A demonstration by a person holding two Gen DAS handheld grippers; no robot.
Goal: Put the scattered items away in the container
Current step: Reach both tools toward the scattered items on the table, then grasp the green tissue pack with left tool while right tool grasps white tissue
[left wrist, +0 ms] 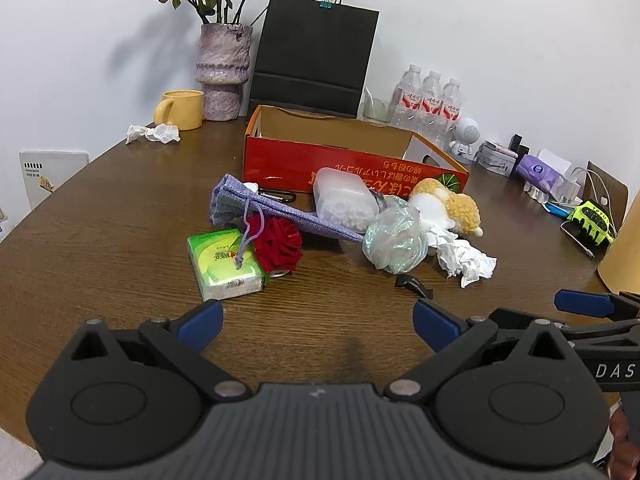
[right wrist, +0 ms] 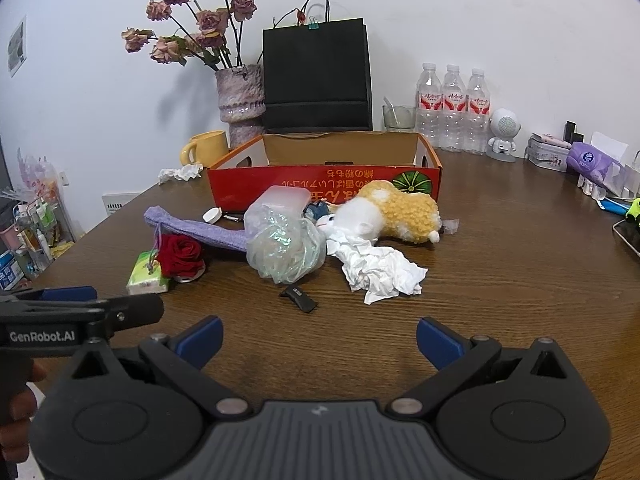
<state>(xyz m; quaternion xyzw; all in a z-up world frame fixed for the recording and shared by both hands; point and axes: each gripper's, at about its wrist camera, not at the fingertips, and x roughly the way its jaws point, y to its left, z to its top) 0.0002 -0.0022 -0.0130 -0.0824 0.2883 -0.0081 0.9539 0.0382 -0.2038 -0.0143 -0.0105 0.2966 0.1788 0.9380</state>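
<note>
A red cardboard box [left wrist: 352, 164] [right wrist: 320, 184] stands open behind a pile of items. In the pile lie a green tissue pack [left wrist: 224, 264] [right wrist: 146, 274], a red fabric rose [left wrist: 278, 242] [right wrist: 180, 256], a purple pouch [left wrist: 272, 208] [right wrist: 192, 228], a clear plastic tub [left wrist: 344, 200], an iridescent bath pouf [left wrist: 394, 238] [right wrist: 284, 250], a yellow-white plush toy [left wrist: 452, 204] [right wrist: 400, 212], crumpled white tissue [left wrist: 466, 258] [right wrist: 380, 268] and a small black clip [left wrist: 414, 284] [right wrist: 300, 298]. My left gripper [left wrist: 318, 324] and right gripper [right wrist: 318, 338] are both open, empty, hovering short of the pile.
A brown wooden table [left wrist: 100, 216] holds a vase of dried roses [left wrist: 224, 72], a yellow mug [left wrist: 180, 110], a black paper bag [left wrist: 312, 60], three water bottles [right wrist: 452, 108], a small white robot figure [right wrist: 502, 132] and clutter at the right edge [left wrist: 560, 184]. More crumpled tissue [left wrist: 154, 133] lies by the mug.
</note>
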